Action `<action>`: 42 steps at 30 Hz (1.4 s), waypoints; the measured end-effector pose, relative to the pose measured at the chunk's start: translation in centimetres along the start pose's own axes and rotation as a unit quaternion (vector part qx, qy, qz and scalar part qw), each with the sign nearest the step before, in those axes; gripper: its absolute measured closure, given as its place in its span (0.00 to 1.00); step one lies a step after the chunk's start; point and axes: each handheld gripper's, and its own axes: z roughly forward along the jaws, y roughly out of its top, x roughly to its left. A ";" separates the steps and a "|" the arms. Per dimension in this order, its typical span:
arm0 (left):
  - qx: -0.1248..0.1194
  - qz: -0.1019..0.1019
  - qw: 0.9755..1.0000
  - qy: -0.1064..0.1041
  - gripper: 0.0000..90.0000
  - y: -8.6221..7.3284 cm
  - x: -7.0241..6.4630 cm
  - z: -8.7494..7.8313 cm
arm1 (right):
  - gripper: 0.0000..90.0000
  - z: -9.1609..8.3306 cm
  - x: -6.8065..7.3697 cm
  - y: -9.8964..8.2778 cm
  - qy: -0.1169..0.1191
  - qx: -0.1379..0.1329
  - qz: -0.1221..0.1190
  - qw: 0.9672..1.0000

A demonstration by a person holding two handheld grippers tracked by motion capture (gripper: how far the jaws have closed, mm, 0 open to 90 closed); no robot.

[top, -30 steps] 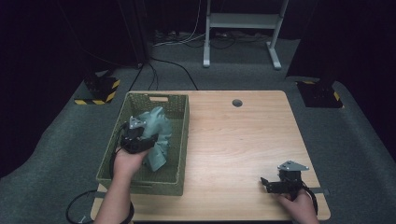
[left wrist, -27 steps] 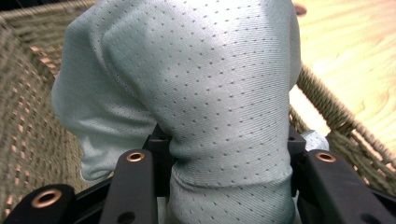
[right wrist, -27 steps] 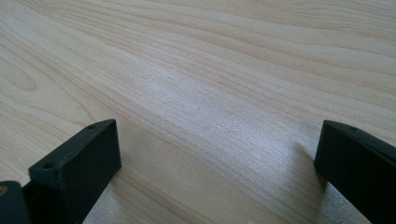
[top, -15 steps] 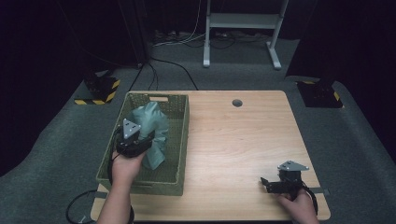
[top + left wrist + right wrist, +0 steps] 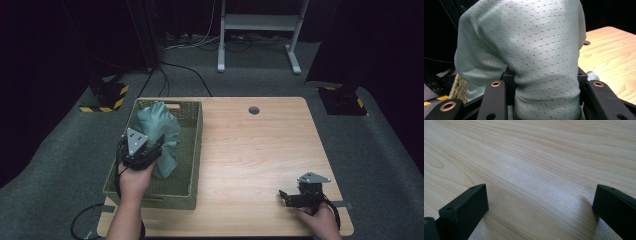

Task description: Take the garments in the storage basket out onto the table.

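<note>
Overhead, we note the left gripper (image 5: 150, 145) held above the woven green basket (image 5: 195, 150), which sits on the left part of the wooden table (image 5: 260, 150). Its jaws are clamped on a pale green garment (image 5: 157, 130), a soft fabric bunched into a rounded lump that rises above the basket's rim, with a loose end hanging down toward the basket floor. We log the grey three-cornered plate (image 5: 135, 141) on top of this gripper, facing the camera.

From the left gripper view, we see the garment (image 5: 529, 55) up close: fine knit with rows of small perforations, gathered tight between the two black jaws, which pinch it near the bottom of the bunch. Basket weave (image 5: 459, 87) shows low at the left edge, and the table surface (image 5: 614, 57) at the right.

We find the right gripper (image 5: 292, 196) resting at the near right corner of the table, well apart from the basket, with the person's right hand (image 5: 320, 222) around it. In the right gripper view its jaws stand wide apart over bare wood grain (image 5: 536, 170), nothing between them, and the fingertips (image 5: 466, 205) lie low against the tabletop.

Beyond the table, we note grey carpet (image 5: 65, 150) and a white stand (image 5: 260, 25).
</note>
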 end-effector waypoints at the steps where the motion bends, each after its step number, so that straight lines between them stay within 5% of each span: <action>1: -0.004 0.001 1.000 0.002 0.61 0.1 0.0 -0.1 | 0.00 0.0 0.0 0.0 0.000 0.000 0.000 1.000; 16: -0.035 -0.003 0.999 0.007 0.60 1.3 0.2 -0.9 | 0.00 0.0 0.0 0.0 0.001 0.000 0.001 1.000; 42: -0.100 0.000 0.995 0.000 0.60 2.8 -1.8 -2.2 | 0.00 0.0 0.0 0.0 0.001 0.000 0.003 1.000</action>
